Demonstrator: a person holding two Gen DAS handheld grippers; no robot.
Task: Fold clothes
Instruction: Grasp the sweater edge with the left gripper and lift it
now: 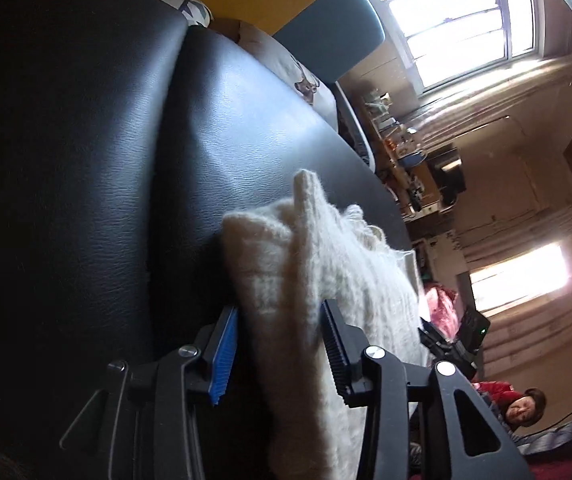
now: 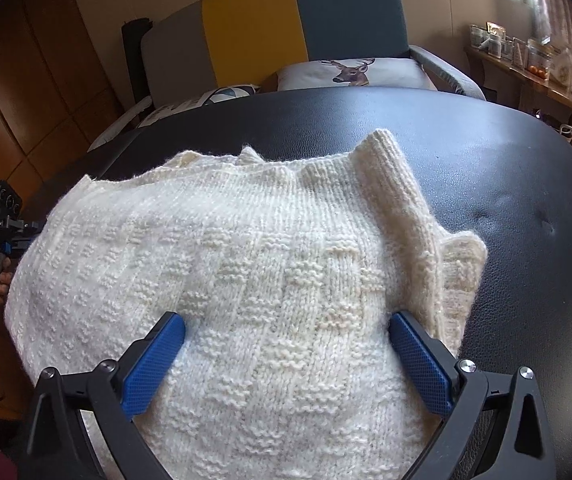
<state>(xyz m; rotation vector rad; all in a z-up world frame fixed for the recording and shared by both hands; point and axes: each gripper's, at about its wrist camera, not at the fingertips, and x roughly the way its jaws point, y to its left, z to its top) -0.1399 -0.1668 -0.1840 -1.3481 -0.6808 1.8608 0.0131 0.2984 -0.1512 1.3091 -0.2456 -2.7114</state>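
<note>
right gripper [image 2: 286, 356] agape over sweater [image 2: 245, 248]

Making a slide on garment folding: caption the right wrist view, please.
Open right tool straddles a cream knit sweater lying on a black leather surface.

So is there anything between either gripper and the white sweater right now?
Nothing visible. The right gripper stands open directly over the white sweater, and the left gripper is open with a fold of the knit between its fingers. Only the black leather surface lies around it.
</note>
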